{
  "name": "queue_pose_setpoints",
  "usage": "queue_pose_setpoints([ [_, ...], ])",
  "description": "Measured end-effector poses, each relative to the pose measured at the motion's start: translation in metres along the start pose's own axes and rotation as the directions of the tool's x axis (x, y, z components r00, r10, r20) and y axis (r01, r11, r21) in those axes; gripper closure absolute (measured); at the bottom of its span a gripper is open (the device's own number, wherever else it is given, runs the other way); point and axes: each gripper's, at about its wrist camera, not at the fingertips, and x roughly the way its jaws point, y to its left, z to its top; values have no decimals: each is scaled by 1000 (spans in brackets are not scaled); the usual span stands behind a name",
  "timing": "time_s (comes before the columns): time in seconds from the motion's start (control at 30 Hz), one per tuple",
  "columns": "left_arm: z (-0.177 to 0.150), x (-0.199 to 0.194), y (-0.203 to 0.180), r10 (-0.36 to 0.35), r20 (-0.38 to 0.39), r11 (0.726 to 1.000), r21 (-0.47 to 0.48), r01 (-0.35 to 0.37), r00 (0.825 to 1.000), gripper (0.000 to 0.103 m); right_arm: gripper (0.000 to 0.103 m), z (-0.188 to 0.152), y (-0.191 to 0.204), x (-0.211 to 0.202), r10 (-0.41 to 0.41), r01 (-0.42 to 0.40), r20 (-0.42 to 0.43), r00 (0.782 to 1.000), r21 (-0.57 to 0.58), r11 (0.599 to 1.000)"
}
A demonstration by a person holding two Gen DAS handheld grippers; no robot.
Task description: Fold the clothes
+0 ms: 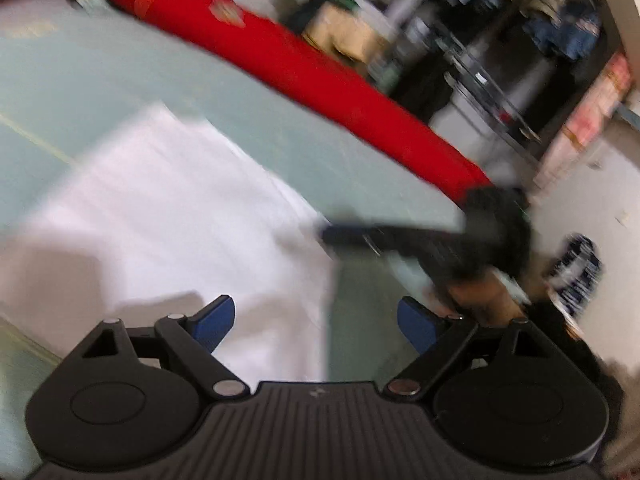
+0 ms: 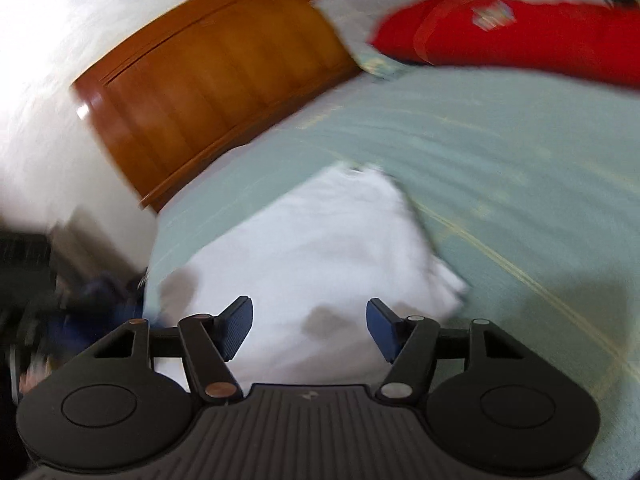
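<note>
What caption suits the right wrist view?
Open right gripper above a folded white garment on a pale green bedspread.

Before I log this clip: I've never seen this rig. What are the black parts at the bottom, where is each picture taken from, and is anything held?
There is no robot here. A person carries a hand-held gripper in each hand, each with a camera looking along its two blue-padded fingers. One view shows the left hand-held gripper, the other the right hand-held gripper. Both are open and hold nothing. Below them a folded white garment lies on a pale green bedspread, with a long red cushion at the far edge. The pictures are blurred.
</note>
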Motion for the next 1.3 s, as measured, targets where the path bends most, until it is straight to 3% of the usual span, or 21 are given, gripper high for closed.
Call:
queue_pose_setpoints([
  [0.1, 8, 0, 19, 135, 39, 991, 4, -136, 990, 15, 34, -5, 35, 8, 51, -53, -21, 998, -108, 993],
  [0.23, 2, 6, 45, 223, 12, 974, -52, -222, 975, 15, 34, -23, 77, 30, 35, -59, -91, 995, -268, 962],
  [0.3, -8, 9, 57, 242, -20, 966, -90, -243, 970, 15, 34, -34, 82, 41, -13, -34, -154, 988, -296, 955],
  [0.4, -13, 6, 56, 244, -20, 965, -93, -245, 970, 15, 32, -42, 81, 41, -23, -26, -150, 988, -314, 949],
  [0.53, 7, 8, 39, 256, 20, 967, -16, -255, 967, 15, 29, -38, 84, 43, -30, -23, -168, 985, -302, 953],
  [0.7, 30, 36, 31, 235, 31, 972, 21, -235, 972, 15, 25, -39, 87, 45, -30, -25, -170, 985, -313, 949],
  [0.87, 29, 60, 41, 267, 20, 963, 26, -267, 964, 15, 21, -39, 87, 48, -25, -31, -170, 985, -317, 948],
  [1.03, 29, 72, 38, 301, 22, 949, 94, -301, 954, 15, 21, -39, 86, 50, -16, -38, -167, 986, -311, 950],
  [1.3, 43, 63, 28, 278, 53, 957, 68, -281, 959, 16, 20, -40, 86, 50, -10, -42, -163, 987, -307, 951],
])
